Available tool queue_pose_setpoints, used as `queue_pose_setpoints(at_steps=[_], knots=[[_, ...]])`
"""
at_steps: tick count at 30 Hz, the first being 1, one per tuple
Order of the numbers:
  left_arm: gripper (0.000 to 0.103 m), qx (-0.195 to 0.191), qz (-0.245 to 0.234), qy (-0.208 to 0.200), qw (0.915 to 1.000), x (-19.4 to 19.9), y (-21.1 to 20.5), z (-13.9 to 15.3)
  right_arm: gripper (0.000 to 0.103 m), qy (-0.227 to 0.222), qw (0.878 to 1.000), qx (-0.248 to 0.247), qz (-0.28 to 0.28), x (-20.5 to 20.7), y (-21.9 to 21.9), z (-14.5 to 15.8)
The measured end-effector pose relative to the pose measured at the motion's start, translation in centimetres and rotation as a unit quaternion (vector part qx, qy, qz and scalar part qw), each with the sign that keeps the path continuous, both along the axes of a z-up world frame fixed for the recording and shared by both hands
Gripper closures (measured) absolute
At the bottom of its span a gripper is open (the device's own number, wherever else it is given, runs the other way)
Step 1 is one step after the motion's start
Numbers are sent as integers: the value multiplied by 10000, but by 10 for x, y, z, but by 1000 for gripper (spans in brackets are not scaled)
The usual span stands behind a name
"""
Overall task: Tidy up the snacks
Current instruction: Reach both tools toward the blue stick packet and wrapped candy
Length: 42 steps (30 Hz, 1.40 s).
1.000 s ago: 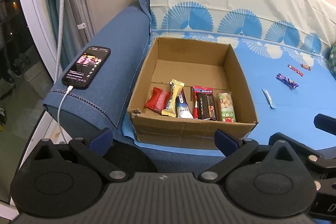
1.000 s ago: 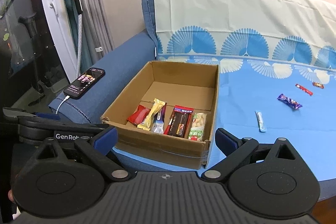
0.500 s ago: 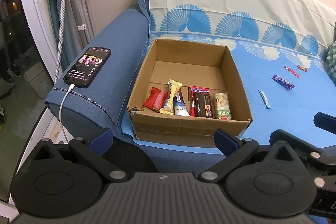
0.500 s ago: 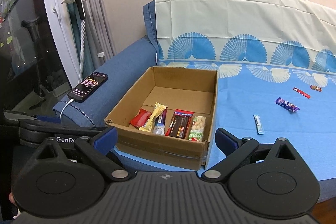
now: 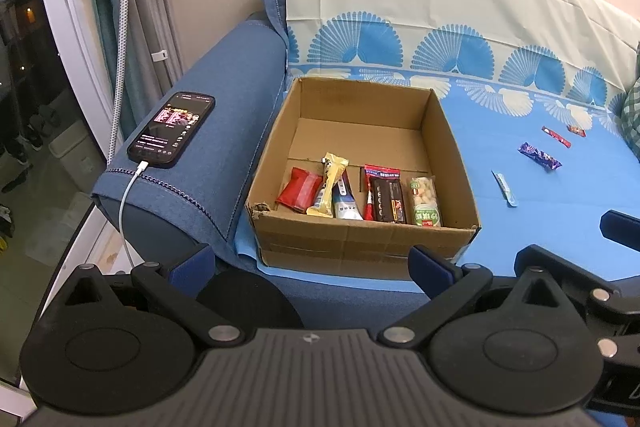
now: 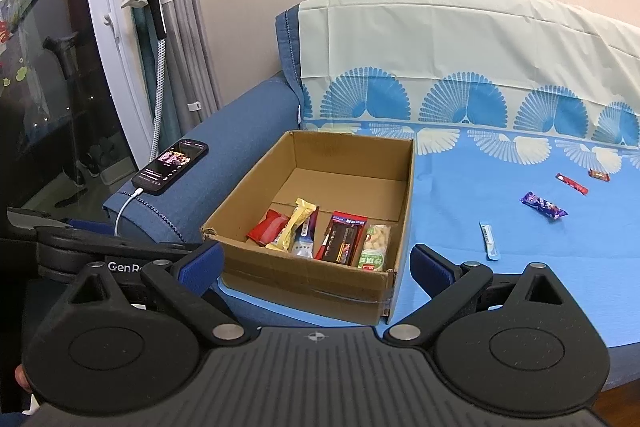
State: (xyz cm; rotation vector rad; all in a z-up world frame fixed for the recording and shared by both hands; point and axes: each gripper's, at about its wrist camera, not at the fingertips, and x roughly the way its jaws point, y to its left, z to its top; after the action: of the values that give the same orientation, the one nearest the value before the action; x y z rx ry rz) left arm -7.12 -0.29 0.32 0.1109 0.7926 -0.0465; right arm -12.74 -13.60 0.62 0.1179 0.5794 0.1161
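Note:
An open cardboard box (image 5: 452, 163) (image 6: 406, 195) sits on the blue sofa cover and holds several snacks along its near wall: a red packet (image 5: 299, 189), a yellow bar (image 5: 331, 183), a dark bar (image 5: 387, 195) and a peanut pack (image 5: 425, 201). Loose on the cover to the right lie a purple bar (image 6: 543, 205), a thin blue stick (image 6: 489, 239), a red stick (image 6: 572, 183) and a small red piece (image 6: 599, 175). My left gripper (image 5: 311, 262) and right gripper (image 6: 316, 263) are both open and empty, held in front of the box.
A phone (image 5: 172, 131) on a white charging cable lies on the blue armrest left of the box. A garment steamer (image 6: 160, 11), curtains and a glass door stand further left. The sofa back rises behind the box.
Both grippers have pulled back and risen a little, so the box and loose snacks look lower and smaller. Nothing on the sofa has moved.

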Motion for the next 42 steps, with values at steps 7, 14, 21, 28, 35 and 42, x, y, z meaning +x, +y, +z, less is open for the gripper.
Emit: queue_pose_setpoints(at_steps=[7, 14, 21, 28, 35, 42], knots=[[0, 94, -29, 55, 9999, 4, -3, -1, 4, 57, 10000, 70, -11, 3, -2, -3], [0, 275, -107, 173, 9994, 10, -11, -7, 4, 150, 9996, 216, -42, 10, -10, -9], [0, 436, -248, 396, 9980, 25, -29, -15, 4, 264, 9985, 446, -170, 20, -31, -21], [0, 521, -569, 550, 9955, 55, -74, -13, 4, 252, 9945, 649, -778, 25, -88, -33], [0, 482, -1111, 918, 9884, 96, -155, -26, 4, 405, 9779, 829, -1878, 25, -180, -60], [0, 614, -1457, 1401, 9774, 151, -242, -63, 4, 575, 9590, 751, -2672, 37, -271, -91]])
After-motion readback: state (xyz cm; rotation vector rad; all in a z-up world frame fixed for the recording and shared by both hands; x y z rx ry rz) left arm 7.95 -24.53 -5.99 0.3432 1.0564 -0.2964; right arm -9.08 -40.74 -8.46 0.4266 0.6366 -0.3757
